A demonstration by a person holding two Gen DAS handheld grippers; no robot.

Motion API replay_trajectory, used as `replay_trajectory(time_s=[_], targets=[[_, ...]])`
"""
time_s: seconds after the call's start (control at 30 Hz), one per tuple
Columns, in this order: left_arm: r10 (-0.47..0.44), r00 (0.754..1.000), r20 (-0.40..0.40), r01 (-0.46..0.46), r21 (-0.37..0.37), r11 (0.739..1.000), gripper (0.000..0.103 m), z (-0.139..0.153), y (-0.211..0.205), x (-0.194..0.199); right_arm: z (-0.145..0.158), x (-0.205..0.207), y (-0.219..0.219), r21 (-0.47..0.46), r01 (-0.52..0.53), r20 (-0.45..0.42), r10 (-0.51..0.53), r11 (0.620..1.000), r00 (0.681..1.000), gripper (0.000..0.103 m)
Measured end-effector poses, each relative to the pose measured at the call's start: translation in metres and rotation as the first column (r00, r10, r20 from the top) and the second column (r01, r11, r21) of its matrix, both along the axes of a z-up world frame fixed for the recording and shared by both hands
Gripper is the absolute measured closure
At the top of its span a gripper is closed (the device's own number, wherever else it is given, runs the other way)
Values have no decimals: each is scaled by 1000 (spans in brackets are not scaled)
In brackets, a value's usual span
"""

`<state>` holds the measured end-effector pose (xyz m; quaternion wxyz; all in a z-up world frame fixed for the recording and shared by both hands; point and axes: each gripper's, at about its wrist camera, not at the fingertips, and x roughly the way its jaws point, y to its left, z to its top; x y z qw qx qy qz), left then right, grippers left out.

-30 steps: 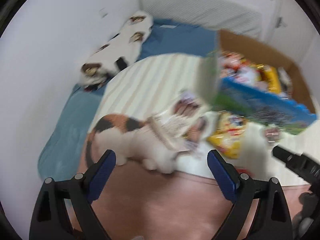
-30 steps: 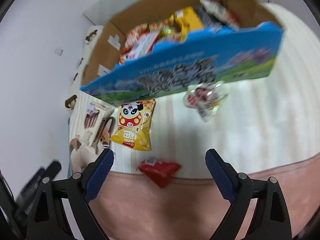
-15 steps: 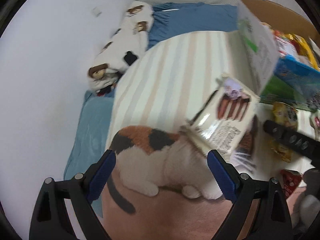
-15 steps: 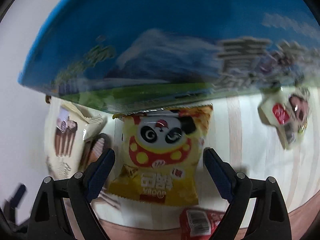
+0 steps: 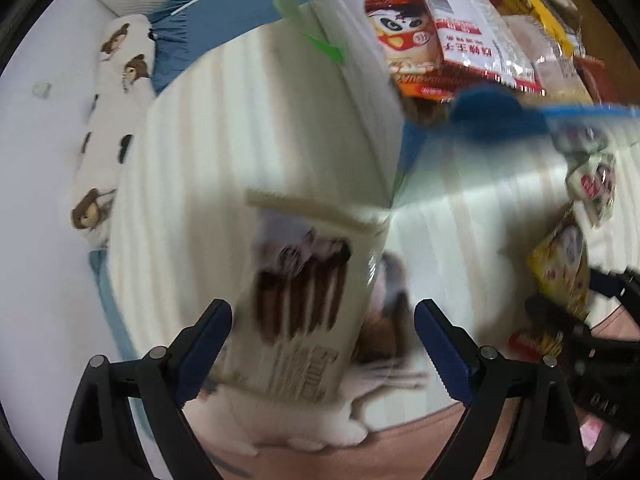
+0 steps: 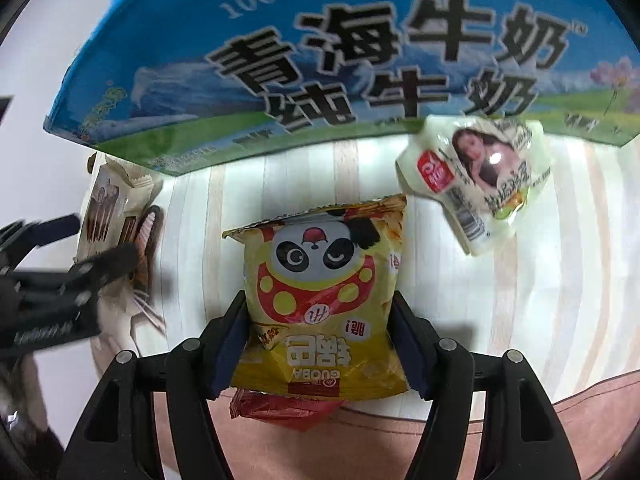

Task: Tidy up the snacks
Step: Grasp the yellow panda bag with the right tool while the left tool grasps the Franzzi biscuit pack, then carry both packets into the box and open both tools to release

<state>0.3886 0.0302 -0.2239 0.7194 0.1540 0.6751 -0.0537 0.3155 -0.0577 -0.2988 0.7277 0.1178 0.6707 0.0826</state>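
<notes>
A yellow panda snack pack (image 6: 316, 256) lies on the striped bedcover in front of the blue milk carton box (image 6: 360, 60). My right gripper (image 6: 319, 300) straddles its lower half, jaws closing, pads against both side edges. A red pack (image 6: 280, 410) peeks out beneath it. In the left wrist view a cream pack with chocolate sticks pictured (image 5: 300, 300) lies blurred between the fingers of my left gripper (image 5: 322, 312). Its jaws are closing; the left pad is near the pack's edge and the right pad stands apart. The box's white side wall (image 5: 352, 92) rises behind, full of snacks (image 5: 440, 32).
A white pack with a portrait (image 6: 476, 184) lies right of the yellow one. A calico cat plush (image 5: 280, 428) sits under the cream pack. A bear-print bolster (image 5: 112, 92) and blue sheet (image 5: 224, 12) lie at the far left. A pink blanket (image 6: 400, 448) covers the near edge.
Both grippers have come down close to the bedcover. The left one swung over the cream pack. The right one lowered onto the yellow pack and its jaws narrowed around it.
</notes>
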Motion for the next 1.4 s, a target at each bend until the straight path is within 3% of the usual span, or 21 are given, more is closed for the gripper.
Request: replay_trajectory(time_s=[0.03,0.1,0.4,0.6,0.73,0.8,0.93,1.1,1.17,1.27,1.4], targets=[[11,1000,1,-11,-11,1000,20,-2,-1,1,-1,0,-2,14,8,-6,-8,1000,1000,33],[40,999,-2,-40,-20,999,46,-3,2,-2,-4,4,-6,30,23,-16,-23,999,1000,33],[195,980,-22,-197,-73,978,46,-12,10,-33,6,2,-16,12,43,-12,-43,999,999,41],[323,945,-54,-328,-118,937,46,-16,0,-85,11,-22,-42,-118,19,-18,-22,993,1000,41],[316,947,-51,-319,-78,944,46,-27,-14,-104,9,-41,-57,-188,0,-41,-8,982,999,41],[310,947,-78,-315,-58,947,46,-40,-22,-111,6,-49,-60,-195,-5,-53,-5,981,999,41],[299,952,-58,-301,-34,953,45,-46,-29,-113,-9,-52,-60,-181,19,-65,-31,983,997,38],[332,943,-30,-334,-85,939,48,-38,-31,-122,-24,-53,-56,-170,30,-75,-43,985,996,34],[337,941,-21,-338,-104,936,48,-35,-23,-125,-30,-56,-61,-156,53,-60,-63,986,996,42],[348,937,-31,-349,-147,926,49,-25,-25,-135,-22,-73,-81,-177,26,-12,-29,984,1000,50],[343,939,-28,-340,-224,913,49,4,-32,-153,2,-77,-92,-107,54,10,-54,993,999,52]])
